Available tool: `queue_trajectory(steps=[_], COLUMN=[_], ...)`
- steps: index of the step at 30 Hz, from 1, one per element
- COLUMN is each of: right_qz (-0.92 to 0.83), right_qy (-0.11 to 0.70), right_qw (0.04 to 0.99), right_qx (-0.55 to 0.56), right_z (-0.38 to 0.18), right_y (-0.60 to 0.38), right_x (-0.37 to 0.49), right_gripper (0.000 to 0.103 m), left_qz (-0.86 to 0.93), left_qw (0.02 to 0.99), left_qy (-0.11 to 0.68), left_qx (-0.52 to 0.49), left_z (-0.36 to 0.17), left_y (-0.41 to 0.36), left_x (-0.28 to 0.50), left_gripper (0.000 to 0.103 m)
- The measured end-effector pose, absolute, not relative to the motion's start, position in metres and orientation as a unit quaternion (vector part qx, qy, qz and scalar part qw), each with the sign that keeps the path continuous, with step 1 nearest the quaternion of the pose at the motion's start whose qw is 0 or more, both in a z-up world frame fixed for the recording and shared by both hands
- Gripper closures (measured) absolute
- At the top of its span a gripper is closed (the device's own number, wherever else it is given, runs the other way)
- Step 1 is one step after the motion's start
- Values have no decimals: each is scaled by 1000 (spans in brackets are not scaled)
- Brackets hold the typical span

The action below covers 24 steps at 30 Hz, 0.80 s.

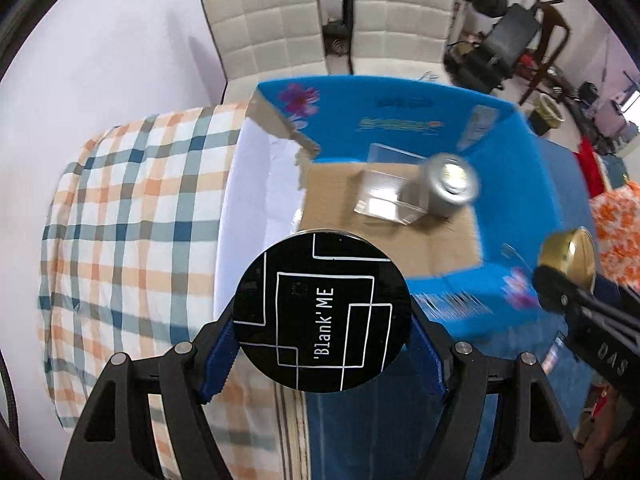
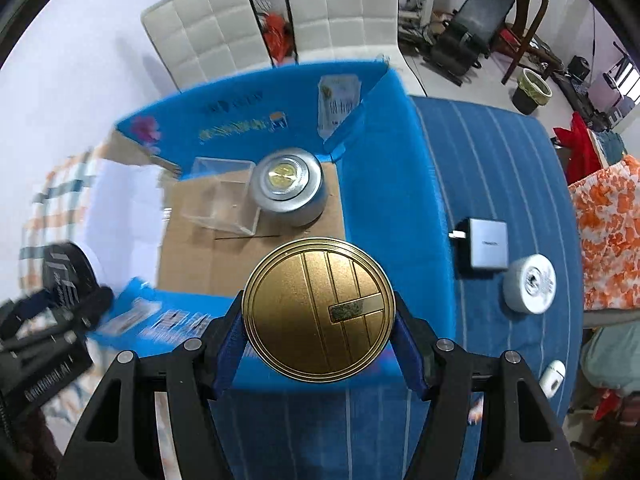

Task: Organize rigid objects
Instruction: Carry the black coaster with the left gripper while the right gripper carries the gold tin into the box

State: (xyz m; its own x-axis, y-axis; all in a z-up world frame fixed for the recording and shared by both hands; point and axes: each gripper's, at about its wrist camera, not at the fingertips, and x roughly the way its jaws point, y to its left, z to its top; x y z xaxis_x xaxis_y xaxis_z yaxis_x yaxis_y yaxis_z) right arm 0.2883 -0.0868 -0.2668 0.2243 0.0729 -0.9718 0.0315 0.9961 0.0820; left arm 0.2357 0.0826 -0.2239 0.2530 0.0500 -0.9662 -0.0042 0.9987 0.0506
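Note:
My left gripper point(image 1: 322, 344) is shut on a round black tin point(image 1: 322, 312) lettered 'Blank' ME and holds it above the near left edge of an open blue cardboard box point(image 1: 400, 120). My right gripper point(image 2: 319, 334) is shut on a round gold tin point(image 2: 319, 311) above the box's near wall point(image 2: 192, 312). Inside the box lie a clear plastic case point(image 2: 220, 200) and a silver round tin point(image 2: 288, 192). The gold tin also shows at the right of the left wrist view point(image 1: 568, 256), and the black tin at the left of the right wrist view point(image 2: 68, 272).
A grey charger block point(image 2: 486, 248), a white round tin point(image 2: 530, 284) and a small white item point(image 2: 552, 376) lie on the blue striped cloth point(image 2: 500, 160) right of the box. A checked cloth point(image 1: 132, 220) covers the left. Two white chairs point(image 1: 272, 28) stand behind.

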Motion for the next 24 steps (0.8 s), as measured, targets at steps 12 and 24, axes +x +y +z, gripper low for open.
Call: queue_trajectory(steps=[12,24], right_qz=[-25,-21], right_qy=[669,697], right_qw=[742,715], right_qx=[26,47], right_z=[-343,-366], right_y=[-60,-60], right_x=[348,379], right_gripper=[35,34], left_qz=[21,-11], left_qw=[760,740], left_qy=[646,664], left_qx=[69,104], left_z=[-306,-332], left_y=[95,70], left_x=[347,373], left_gripper=[29,29])
